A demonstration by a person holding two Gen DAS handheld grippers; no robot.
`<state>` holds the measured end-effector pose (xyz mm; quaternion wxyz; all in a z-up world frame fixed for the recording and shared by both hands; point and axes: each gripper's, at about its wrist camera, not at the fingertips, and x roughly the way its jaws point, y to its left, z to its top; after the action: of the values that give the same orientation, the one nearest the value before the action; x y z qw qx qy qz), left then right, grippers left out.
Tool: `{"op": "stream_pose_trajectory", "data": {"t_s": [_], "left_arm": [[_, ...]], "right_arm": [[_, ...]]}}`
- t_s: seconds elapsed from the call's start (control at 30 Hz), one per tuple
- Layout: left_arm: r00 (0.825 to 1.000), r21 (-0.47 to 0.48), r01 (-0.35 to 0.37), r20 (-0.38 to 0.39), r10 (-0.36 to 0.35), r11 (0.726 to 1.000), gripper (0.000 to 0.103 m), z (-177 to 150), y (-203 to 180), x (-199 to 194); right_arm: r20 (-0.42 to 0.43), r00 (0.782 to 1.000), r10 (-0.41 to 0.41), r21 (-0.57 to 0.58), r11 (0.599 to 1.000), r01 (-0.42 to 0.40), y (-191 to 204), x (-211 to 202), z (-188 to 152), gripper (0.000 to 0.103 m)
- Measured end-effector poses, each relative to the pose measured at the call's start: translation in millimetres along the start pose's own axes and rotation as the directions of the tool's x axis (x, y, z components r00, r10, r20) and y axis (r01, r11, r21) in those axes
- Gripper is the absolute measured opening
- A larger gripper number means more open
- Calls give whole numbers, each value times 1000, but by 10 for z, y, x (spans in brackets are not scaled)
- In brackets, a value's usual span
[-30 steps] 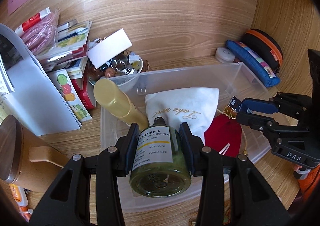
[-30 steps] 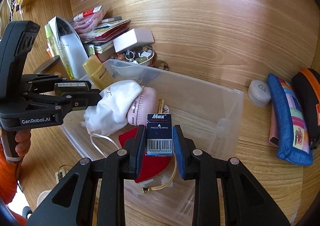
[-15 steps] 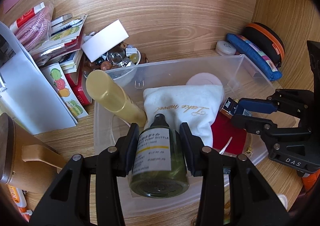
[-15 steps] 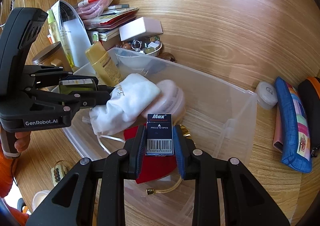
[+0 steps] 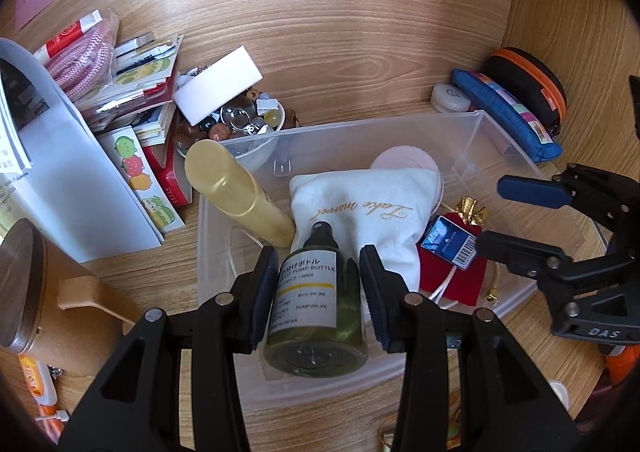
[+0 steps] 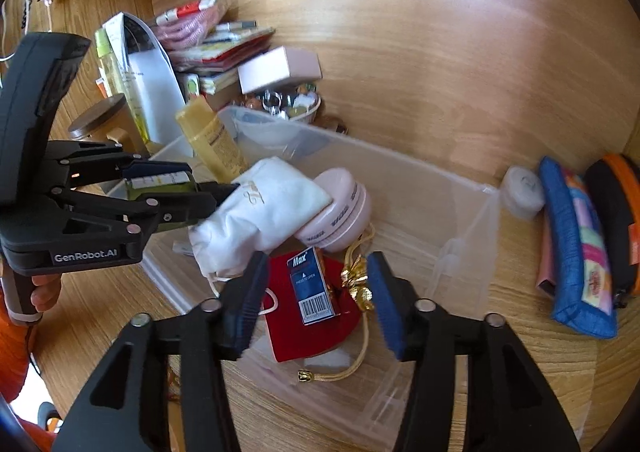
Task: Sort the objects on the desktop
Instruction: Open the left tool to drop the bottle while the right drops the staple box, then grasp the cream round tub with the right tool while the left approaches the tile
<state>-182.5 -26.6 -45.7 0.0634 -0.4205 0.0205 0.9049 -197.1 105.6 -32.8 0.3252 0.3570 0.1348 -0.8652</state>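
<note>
The right gripper point(image 6: 318, 298) is spreading its blue-padded jaws, which have just been opening; the small dark-blue cardboard box of staples with a white barcode label point(image 6: 312, 286), pinched between those pads half a second ago, is now lying free between them, tilted on the red velvet drawstring pouch point(image 6: 316, 332) inside the clear plastic storage bin point(image 6: 460, 252); neither pad is touching it. From the left wrist view the same box point(image 5: 450, 243) is resting against the pouch's gold-tied neck, just beside the white cloth bag with gold script point(image 5: 360, 207). That release is reading as one item sorted: the staples are now sitting in the bin alongside the pink round compact point(image 6: 340, 211) and the tall yellow tube point(image 5: 236, 191) leaning in the bin's corner.

The left gripper point(image 5: 318, 292) is pinching the olive-green translucent pump bottle with a white label point(image 5: 312, 308), holding it tilted above the bin's near wall, its nozzle pointing towards the cloth bag; its grip is unchanged over the same second. Judging by this, the bottle is likely the next thing to go in, while the right gripper is becoming free to fetch more clutter, perhaps the blue fabric pencil case point(image 6: 576, 252) lying outside the bin on the wooden desk point(image 6: 440, 91).
</note>
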Motion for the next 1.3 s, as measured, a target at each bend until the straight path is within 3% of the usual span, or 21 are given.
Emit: {"op": "stream_pose_trajectory", "data": {"t_s": [0.23, 0.57, 0.63, 0.87, 1.0, 1.3], "left_arm": [[1000, 21, 2, 31, -3, 1000, 55, -48, -69, -189], [999, 15, -14, 51, 13, 1000, 61, -135, -93, -407], [998, 9, -22, 61, 22, 1000, 75, -156, -86, -463], [996, -7, -34, 84, 34, 999, 76, -220, -42, -640], [996, -15, -38, 84, 39, 999, 89, -300, -22, -700], [996, -9, -72, 53, 73, 997, 89, -574, 32, -774]], "right_arm": [[38, 999, 8, 10, 1000, -9, 20, -226, -41, 52], [60, 998, 6, 21, 1000, -7, 92, -457, -154, 57], [65, 998, 2, 24, 1000, -4, 100, -496, -179, 61], [100, 995, -10, 33, 999, 7, 117, -705, -250, 71], [106, 994, 4, 46, 999, -9, 120, -783, -319, 73], [100, 993, 64, 75, 995, -72, 210, -882, -595, 74]]}}
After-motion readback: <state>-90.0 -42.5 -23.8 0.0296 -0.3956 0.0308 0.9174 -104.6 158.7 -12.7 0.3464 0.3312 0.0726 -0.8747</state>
